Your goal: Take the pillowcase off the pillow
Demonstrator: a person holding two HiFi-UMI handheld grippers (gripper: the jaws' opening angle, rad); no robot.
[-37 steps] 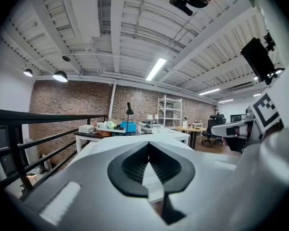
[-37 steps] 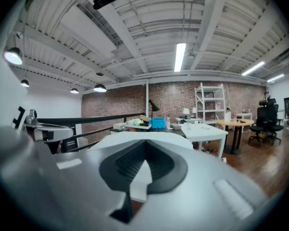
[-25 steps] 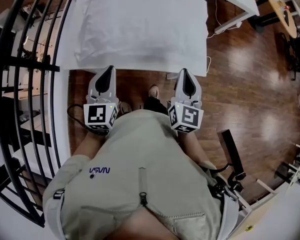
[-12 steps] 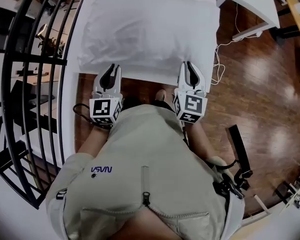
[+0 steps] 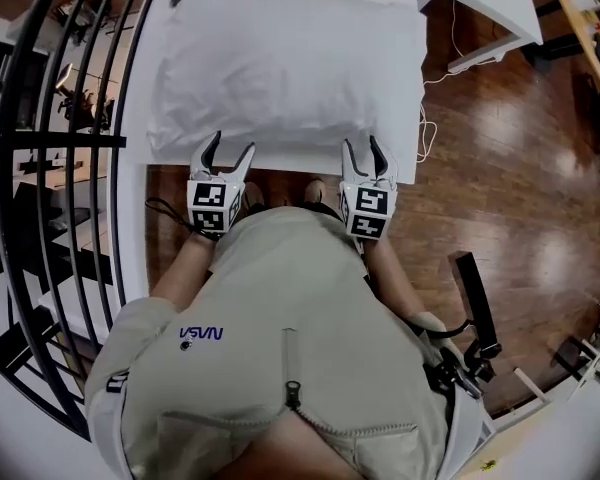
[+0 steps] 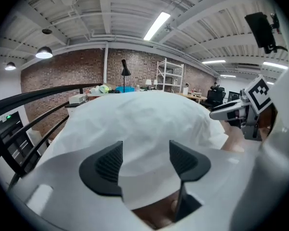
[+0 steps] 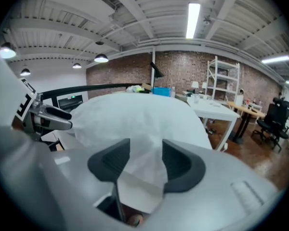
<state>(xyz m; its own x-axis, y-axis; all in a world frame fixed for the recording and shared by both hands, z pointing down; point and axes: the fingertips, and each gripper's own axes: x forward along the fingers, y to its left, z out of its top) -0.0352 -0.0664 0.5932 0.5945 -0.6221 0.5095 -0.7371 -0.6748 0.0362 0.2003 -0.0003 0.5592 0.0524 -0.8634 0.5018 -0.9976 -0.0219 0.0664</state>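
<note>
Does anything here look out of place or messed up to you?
Nothing really stands out. The pillow lies flat on the white table, its pillowcase on and a little rumpled. The only loose end is a white cable trailing beside the table's right edge over the wood floor.

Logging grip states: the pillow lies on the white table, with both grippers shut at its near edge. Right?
No: the left gripper and right gripper are open, fingers having just opened, with the pillow between them; both gripper views show it. Rest holds.
</note>
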